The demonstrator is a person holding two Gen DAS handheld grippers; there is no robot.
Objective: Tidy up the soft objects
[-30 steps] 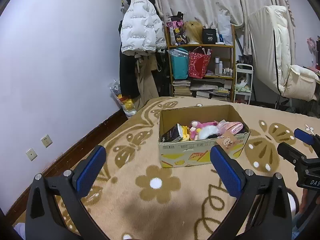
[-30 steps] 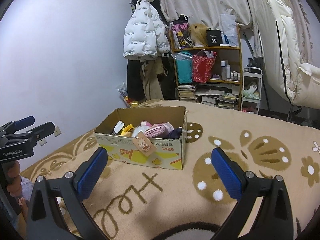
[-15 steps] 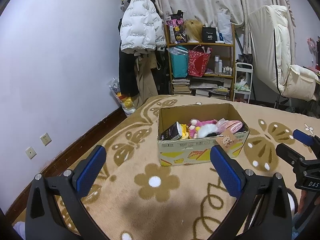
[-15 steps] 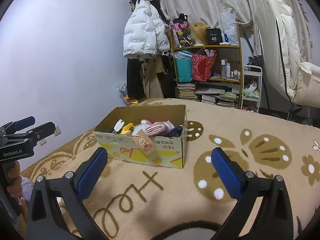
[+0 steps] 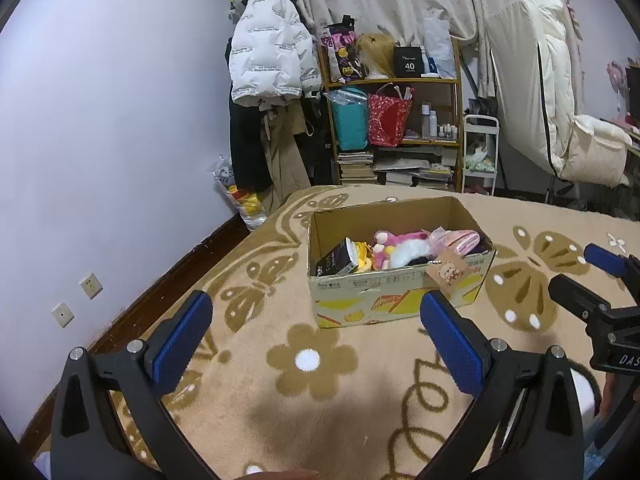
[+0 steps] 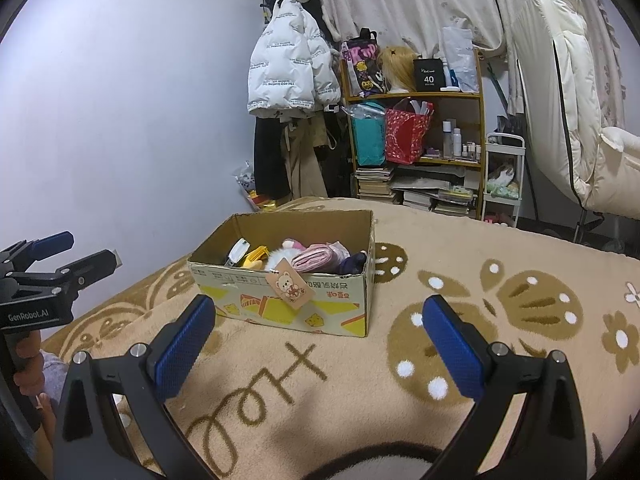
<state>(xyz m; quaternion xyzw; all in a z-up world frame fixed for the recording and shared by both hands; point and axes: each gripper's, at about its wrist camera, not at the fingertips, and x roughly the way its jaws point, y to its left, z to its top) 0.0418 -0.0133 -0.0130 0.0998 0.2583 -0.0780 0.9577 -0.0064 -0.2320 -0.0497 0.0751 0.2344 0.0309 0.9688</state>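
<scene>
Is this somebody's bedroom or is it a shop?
Most likely a bedroom at home, not a shop. A white puffer jacket hangs on the wall, a cluttered shelf holds bags, bottles and stacked books, and a cardboard box of soft toys sits on a flowery brown blanket.

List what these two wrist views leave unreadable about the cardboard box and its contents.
- Cardboard box bottom: both views, hidden under the piled items.
- Dark item at the box's right end: right wrist view, mostly behind the front wall; kind unclear.
- Bear tag attachment: both views, too small.
- Black packet print: left wrist view, too small.
</scene>
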